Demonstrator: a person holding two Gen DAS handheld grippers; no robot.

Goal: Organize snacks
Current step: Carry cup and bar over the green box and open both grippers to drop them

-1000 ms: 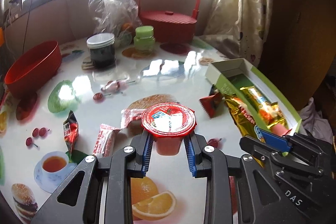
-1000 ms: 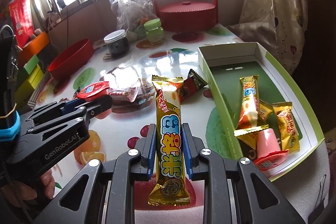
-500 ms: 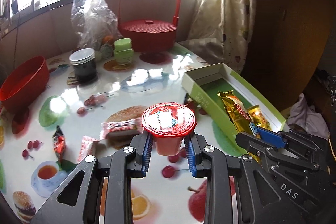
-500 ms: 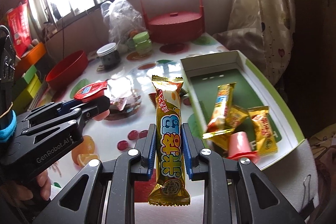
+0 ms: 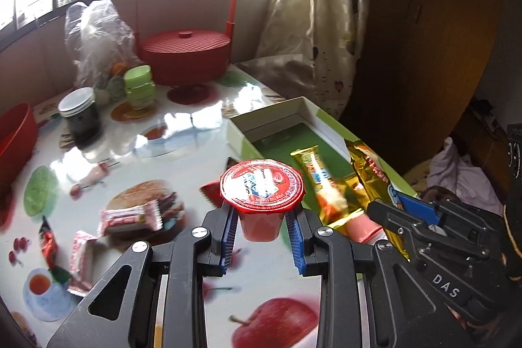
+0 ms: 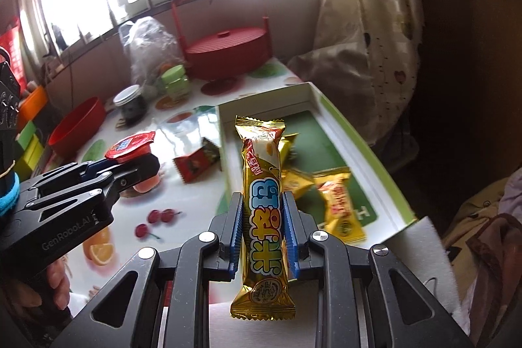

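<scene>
While both hands carry their loads above the counter [image 5: 182, 132], the left tongs [image 5: 262, 230] are closed on a jelly cup [image 5: 262, 194] with a red foil lid, the blue pads pressing its pink body from either side, lid upward. The right tongs [image 6: 262, 227] are clamped on a gold snack bar [image 6: 264, 204] standing upright between the pads, its crimped ends sticking out above and below. In the right wrist view that bar hangs over the near left wall of the green box [image 6: 359, 145], which lies open at the counter's right edge and holds several gold wrappers [image 6: 339, 204]. The left wrist view also shows a pink cup [image 5: 362, 227] lying in the box's near end. A red packet [image 6: 195, 162] lies on the counter just beside the box, and pink wrapped snacks [image 5: 130, 217] lie further left. Beyond stand a dark jar [image 5: 80, 113], a green jar [image 5: 138, 85], a red bowl [image 6: 78, 126], a clear plastic bag [image 5: 94, 35] and, farthest, a red lidded basket [image 5: 186, 54] below the window.
</scene>
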